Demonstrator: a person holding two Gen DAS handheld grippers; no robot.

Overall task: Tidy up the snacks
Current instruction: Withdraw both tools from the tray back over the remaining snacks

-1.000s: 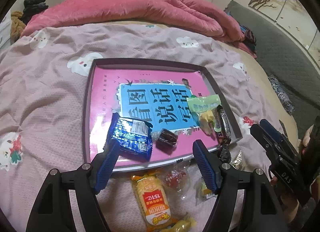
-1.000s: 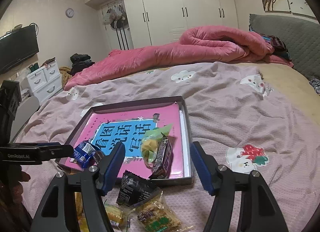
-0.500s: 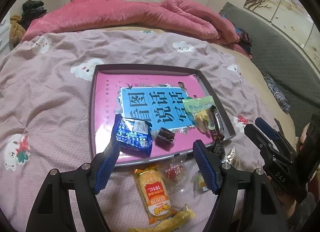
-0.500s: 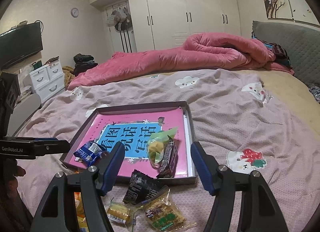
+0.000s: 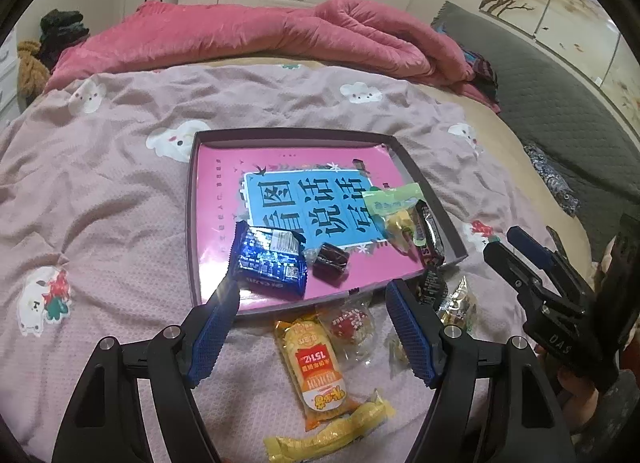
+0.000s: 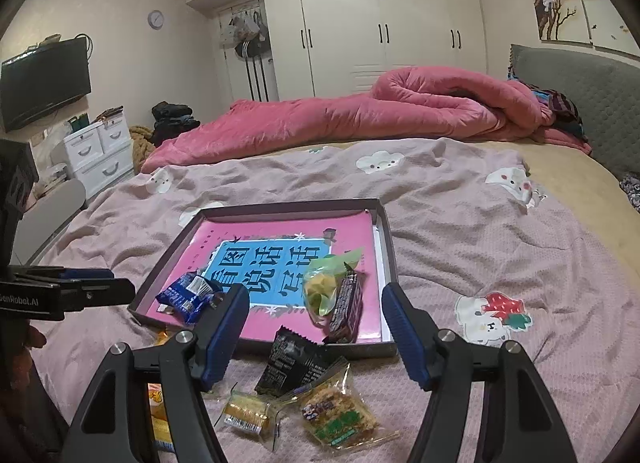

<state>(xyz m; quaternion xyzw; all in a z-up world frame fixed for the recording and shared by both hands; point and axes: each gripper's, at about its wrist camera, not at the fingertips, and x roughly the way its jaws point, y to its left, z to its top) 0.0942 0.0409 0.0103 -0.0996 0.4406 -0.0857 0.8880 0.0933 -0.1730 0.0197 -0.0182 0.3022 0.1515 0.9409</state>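
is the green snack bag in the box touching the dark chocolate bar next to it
Touching. In the right wrist view the green snack bag leans directly against the dark chocolate bar, with no gap; the left wrist view shows them overlapping inside the box.

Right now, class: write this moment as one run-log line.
left hand-held gripper: open, empty | right hand-held gripper: open, empty | tray: four snacks inside | bedspread: more snacks beside tray

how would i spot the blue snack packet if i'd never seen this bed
On the mauve bedspread lies a shallow dark tray with a pink printed base. The shiny blue foil snack packet sits inside its near left corner, beside a small dark wrapped sweet; nothing else there is blue foil.
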